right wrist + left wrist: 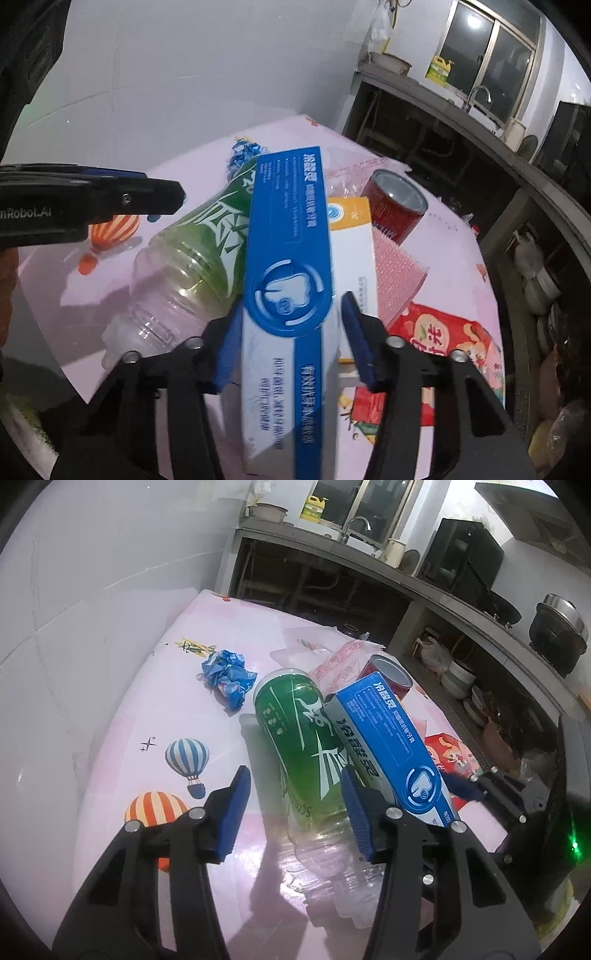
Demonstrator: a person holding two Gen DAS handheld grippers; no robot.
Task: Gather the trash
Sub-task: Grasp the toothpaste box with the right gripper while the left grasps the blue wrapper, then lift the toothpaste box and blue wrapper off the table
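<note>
Two claws, left claw point(295, 775) apart around green-labelled bottle point(295, 731), right claw point(291, 306) astride blue toothpaste box point(288, 240), grip unclear.

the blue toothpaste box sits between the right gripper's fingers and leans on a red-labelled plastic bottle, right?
Not quite: the bottle's label is green, not red. The right wrist view shows the blue toothpaste box between the right gripper's fingers, leaning on the green-labelled plastic bottle. The red thing is a can further back.

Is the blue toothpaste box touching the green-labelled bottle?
Touching. The left wrist view shows the toothpaste box leaning against the bottle, no gap visible.
</note>
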